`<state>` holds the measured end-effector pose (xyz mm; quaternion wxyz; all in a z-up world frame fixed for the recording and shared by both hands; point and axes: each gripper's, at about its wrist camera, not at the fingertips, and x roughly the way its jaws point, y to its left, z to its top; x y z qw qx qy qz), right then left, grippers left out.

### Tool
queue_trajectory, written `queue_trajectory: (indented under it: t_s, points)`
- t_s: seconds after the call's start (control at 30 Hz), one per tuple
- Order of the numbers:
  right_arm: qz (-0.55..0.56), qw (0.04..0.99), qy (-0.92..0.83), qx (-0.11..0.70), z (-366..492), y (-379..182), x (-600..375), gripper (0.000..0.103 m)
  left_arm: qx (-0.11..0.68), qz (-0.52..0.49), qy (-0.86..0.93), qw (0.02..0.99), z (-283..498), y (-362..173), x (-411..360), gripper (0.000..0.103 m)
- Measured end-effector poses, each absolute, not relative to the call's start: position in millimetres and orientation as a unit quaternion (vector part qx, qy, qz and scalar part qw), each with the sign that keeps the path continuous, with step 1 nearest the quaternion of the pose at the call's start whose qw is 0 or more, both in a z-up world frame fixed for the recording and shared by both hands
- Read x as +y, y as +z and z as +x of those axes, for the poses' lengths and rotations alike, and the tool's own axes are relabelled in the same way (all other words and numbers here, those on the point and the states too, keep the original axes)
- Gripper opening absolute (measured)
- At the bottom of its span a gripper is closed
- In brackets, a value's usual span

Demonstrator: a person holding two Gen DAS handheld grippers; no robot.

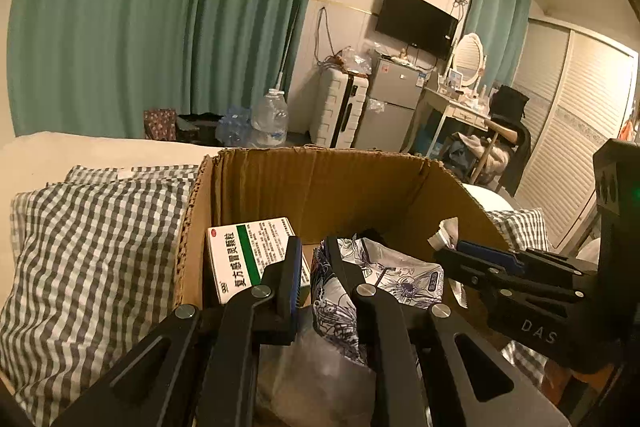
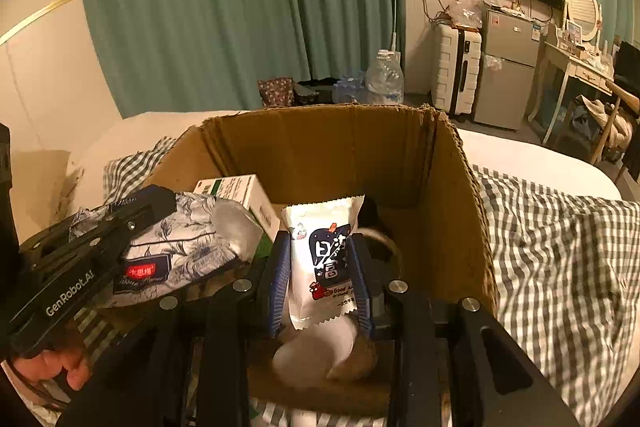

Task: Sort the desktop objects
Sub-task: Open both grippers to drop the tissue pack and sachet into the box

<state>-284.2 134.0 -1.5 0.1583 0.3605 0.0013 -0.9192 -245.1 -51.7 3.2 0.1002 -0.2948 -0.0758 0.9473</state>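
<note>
An open cardboard box (image 1: 320, 183) (image 2: 340, 143) stands on the bed. Inside it leans a white and green medicine box (image 1: 248, 247) (image 2: 240, 193). My left gripper (image 1: 314, 263) is shut on a floral-patterned tissue pack (image 1: 384, 275) and holds it over the box; the pack also shows in the right wrist view (image 2: 180, 247). My right gripper (image 2: 320, 267) is shut on a white snack packet (image 2: 324, 259) with dark blue print, held upright over the box. The right gripper also shows in the left wrist view (image 1: 480, 259). A dark item lies deep in the box, partly hidden.
A grey checked blanket (image 1: 80, 247) (image 2: 560, 259) covers the bed on both sides of the box. Behind are green curtains (image 1: 160, 27), water bottles (image 1: 268, 119), a white suitcase (image 1: 340, 111), a small fridge (image 1: 388, 107) and a dressing table (image 1: 460, 107).
</note>
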Motion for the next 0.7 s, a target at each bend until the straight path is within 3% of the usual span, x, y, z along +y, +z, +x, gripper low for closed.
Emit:
queue_trajectory:
  t_s: [0.03, 0.07, 0.1, 0.13, 0.17, 0.2, 0.27, 0.3, 0.7]
  points:
    - [0.356, 0.161, -0.921, 0.001, -285, -2, 135, 0.031, -0.074, -0.295, 0.948, 0.097, -247, 1, -52, 0.011]
    - [0.349, 0.16, -0.924, 0.002, -284, -2, 136, 0.044, -0.073, -0.294, 0.948, 0.096, -249, 0, -54, 0.015]
    - [0.339, 0.153, -0.928, 0.003, -282, -1, 138, 0.062, -0.074, -0.296, 0.947, 0.095, -250, -2, -55, 0.023]
    - [0.33, 0.14, -0.934, 0.003, -279, 0, 141, 0.069, -0.075, -0.299, 0.947, 0.094, -250, -3, -56, 0.029]
    - [0.326, 0.133, -0.936, 0.0, -277, 1, 144, 0.075, -0.077, -0.3, 0.946, 0.093, -249, -4, -58, 0.045]
    - [0.327, 0.132, -0.936, -0.007, -277, 1, 147, 0.075, -0.081, -0.302, 0.945, 0.092, -247, -5, -60, 0.063]
    - [0.331, 0.127, -0.935, -0.022, -275, 4, 156, 0.075, -0.089, -0.294, 0.949, 0.071, -239, -4, -64, 0.085]
    - [0.332, 0.123, -0.935, -0.025, -274, 5, 160, 0.075, -0.094, -0.285, 0.952, 0.058, -232, -1, -68, 0.09]
    - [0.318, 0.1, -0.942, -0.029, -188, 37, 199, 0.076, -0.085, -0.261, 0.962, 0.012, -147, 39, -71, 0.103]
